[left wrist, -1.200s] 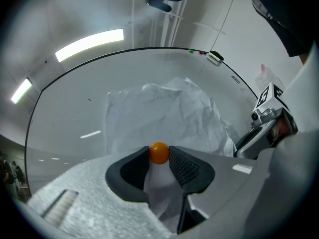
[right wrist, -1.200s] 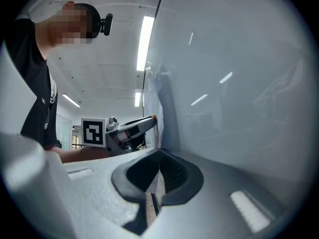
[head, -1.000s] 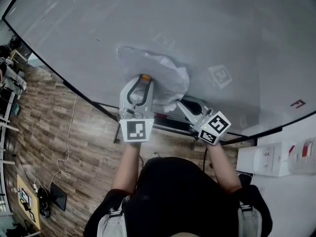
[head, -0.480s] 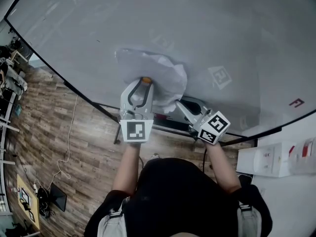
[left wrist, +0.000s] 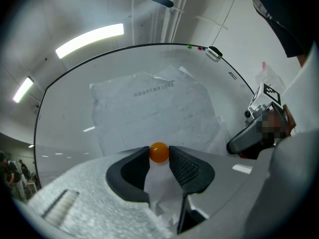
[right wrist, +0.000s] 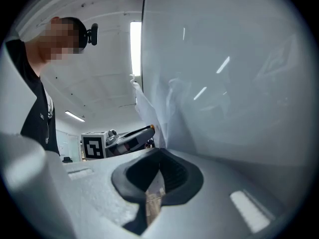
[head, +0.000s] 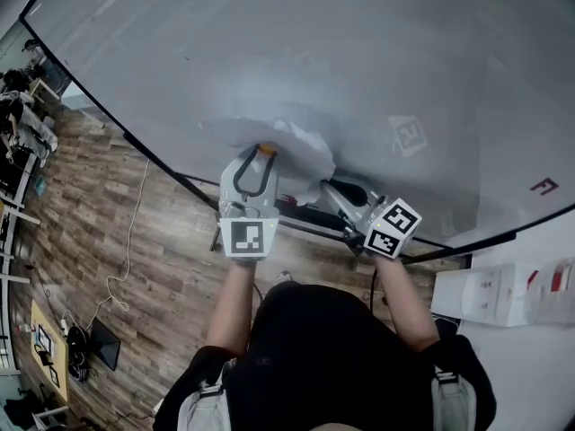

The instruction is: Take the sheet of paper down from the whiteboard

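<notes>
A crumpled white sheet of paper (head: pixel 296 137) bulges off the whiteboard (head: pixel 359 52) near its lower edge. My left gripper (head: pixel 263 153) is at the sheet's bottom, shut on a small orange magnet (head: pixel 265 148). In the left gripper view the magnet (left wrist: pixel 159 152) sits between the jaw tips, with a strip of the paper (left wrist: pixel 149 108) running down between the jaws. My right gripper (head: pixel 325 187) is at the sheet's lower right corner. In the right gripper view its jaws (right wrist: pixel 160 156) are closed at the tips, and the paper (right wrist: pixel 152 113) rises straight from them.
The whiteboard's black frame and tray (head: pixel 305 230) run just under both grippers. Wooden floor (head: pixel 108 232) with a loose cable (head: pixel 126 250) lies to the left. A white wall box (head: pixel 485 290) is at the right, and a small red mark (head: pixel 542 187) is on the board.
The sheet has flattened and spread further left along the board. Both grippers keep almost the same places and stay closed.
</notes>
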A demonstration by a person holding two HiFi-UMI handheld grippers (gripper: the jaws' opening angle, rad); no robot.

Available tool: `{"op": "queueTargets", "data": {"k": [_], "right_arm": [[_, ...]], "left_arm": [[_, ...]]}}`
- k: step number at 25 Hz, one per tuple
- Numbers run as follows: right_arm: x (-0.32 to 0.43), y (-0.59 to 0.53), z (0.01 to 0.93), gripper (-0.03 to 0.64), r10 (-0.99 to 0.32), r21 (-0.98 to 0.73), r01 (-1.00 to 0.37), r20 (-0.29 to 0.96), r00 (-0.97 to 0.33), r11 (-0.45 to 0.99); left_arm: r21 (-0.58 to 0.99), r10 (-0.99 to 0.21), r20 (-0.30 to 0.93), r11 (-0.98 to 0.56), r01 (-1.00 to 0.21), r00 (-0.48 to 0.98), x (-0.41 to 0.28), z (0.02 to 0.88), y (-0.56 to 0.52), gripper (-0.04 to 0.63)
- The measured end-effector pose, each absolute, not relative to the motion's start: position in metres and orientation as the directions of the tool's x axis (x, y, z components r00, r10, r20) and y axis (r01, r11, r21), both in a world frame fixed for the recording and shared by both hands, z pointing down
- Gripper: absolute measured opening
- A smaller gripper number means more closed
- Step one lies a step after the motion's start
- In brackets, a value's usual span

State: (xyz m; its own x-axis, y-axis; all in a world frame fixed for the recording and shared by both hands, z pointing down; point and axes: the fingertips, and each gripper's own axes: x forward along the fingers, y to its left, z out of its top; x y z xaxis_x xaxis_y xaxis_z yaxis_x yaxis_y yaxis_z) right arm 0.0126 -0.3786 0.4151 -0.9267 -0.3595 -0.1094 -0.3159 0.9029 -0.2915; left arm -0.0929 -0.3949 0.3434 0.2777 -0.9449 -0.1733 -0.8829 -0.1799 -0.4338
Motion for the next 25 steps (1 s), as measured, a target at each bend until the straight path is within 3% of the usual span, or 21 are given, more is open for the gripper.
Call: {"op": "queueTargets", "data": {"k": [9, 14, 25], "right_arm": [[0.031, -0.345, 0.430, 0.003, -0.314, -0.335, -0.261, -0.115, -0.942, 0.905], [0.044, -0.334, 0.435, 0.003, -0.326, -0.336, -0.275, -0.106, -0.939, 0.901], [0.037, -0.311, 0.450, 0.003, -0.372, -0.332, -0.342, -0.030, -0.928, 0.879]], "left_arm": [[-0.417, -0.964, -0.133, -0.155, -0.896, 0.229, -0.077, 0.361, -0.358, 0.132], [-0.305, -0.977, -0.085, -0.159, -0.939, 0.193, -0.075, 0.380, -0.324, 0.132], [-0.253, -0.984, -0.038, -0.161, -0.954, 0.176, -0.092, 0.401, -0.273, 0.132]]}}
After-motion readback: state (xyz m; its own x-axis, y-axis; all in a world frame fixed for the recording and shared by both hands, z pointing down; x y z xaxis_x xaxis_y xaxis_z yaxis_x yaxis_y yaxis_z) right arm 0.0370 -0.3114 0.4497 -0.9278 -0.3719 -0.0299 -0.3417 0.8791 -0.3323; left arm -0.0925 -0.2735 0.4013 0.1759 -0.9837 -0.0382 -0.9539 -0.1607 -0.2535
